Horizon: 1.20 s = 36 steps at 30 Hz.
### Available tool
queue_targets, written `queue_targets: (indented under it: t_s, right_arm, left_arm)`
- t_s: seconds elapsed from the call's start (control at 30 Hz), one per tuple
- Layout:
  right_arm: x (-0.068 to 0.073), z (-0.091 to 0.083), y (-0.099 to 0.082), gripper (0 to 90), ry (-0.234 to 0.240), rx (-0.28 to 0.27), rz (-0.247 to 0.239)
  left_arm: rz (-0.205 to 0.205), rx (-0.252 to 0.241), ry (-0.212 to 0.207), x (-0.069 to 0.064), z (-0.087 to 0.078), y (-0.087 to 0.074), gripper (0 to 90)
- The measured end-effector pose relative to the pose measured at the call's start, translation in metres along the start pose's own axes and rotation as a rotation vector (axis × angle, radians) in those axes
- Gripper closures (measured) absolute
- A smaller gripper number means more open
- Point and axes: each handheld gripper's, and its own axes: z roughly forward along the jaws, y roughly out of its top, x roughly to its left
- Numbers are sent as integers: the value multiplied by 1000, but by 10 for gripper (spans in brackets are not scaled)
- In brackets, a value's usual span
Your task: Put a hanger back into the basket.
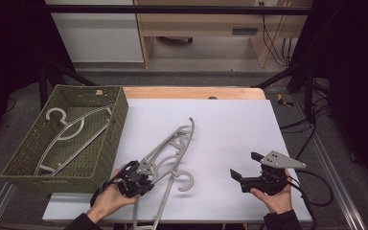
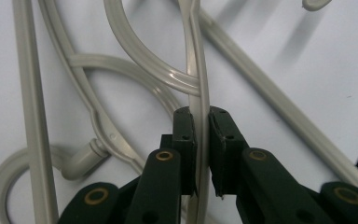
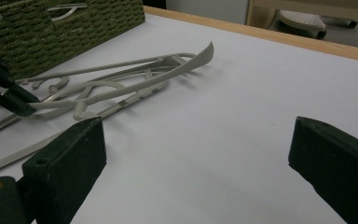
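Left gripper (image 2: pixel 200 135) clamped on pale grey hanger (image 1: pixel 172 143) beside basket (image 1: pixel 120 120) — right gripper (image 1: pixel 246 166) fingers wide apart, empty, over open counter (image 1: pixel 230 124).

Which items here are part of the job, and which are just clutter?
In the job:
- hangers on the table, one clamped in the left gripper
- basket, a hanger already in it
- right gripper, open, holding nothing

Lying about:
- cables on the floor behind the table
- wooden cabinet at the back
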Motion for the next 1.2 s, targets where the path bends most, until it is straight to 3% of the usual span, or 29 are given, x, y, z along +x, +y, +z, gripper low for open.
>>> queue_targets:
  t_s: [0.03, 0.23, 0.47, 1.03, 1.2]
  right_arm:
    - [0, -1, 0, 42, -1, 2, 1]
    - [0, -1, 0, 43, -1, -6, 2]
    - [-1, -2, 0, 44, 1, -6, -2]
    - [-2, -4, 1, 36, -11, -20, 6]
    - [-2, -6, 2, 37, -9, -21, 6]
  left_arm:
    - [8, -26, -13, -3, -5, 1, 818]
    - [27, -59, -6, -7, -14, 3, 818]
    - [5, -115, 1, -9, -30, 3, 819]
    - [31, -229, 5, -10, -80, 12, 819]
    - [52, -234, 41, -6, -101, 18, 819]
